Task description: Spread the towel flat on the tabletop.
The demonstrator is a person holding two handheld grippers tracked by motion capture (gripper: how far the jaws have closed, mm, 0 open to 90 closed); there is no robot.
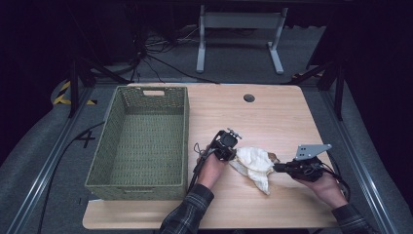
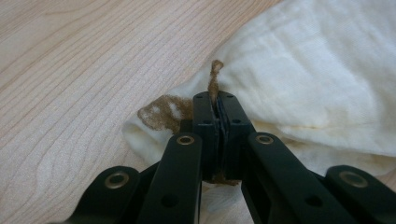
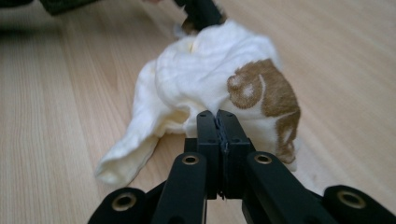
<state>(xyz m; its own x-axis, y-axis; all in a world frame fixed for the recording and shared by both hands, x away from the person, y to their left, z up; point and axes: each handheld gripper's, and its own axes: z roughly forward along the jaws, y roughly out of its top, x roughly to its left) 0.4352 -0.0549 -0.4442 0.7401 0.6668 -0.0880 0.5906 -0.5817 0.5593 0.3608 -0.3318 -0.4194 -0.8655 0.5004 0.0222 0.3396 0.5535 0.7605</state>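
Cloth (image 3: 210,79) edge — buried between right gripper (image 3: 217,122) jaws

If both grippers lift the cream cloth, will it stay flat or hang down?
The cream cloth lies crumpled in soft folds, so it would probably sag between the left gripper and the right gripper. It looks thin and is likely light. Its loose corner would probably dangle.

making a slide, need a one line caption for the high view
Two hand-held grippers, left gripper and right gripper, pinch opposite edges of a cream cloth beside a green woven basket.
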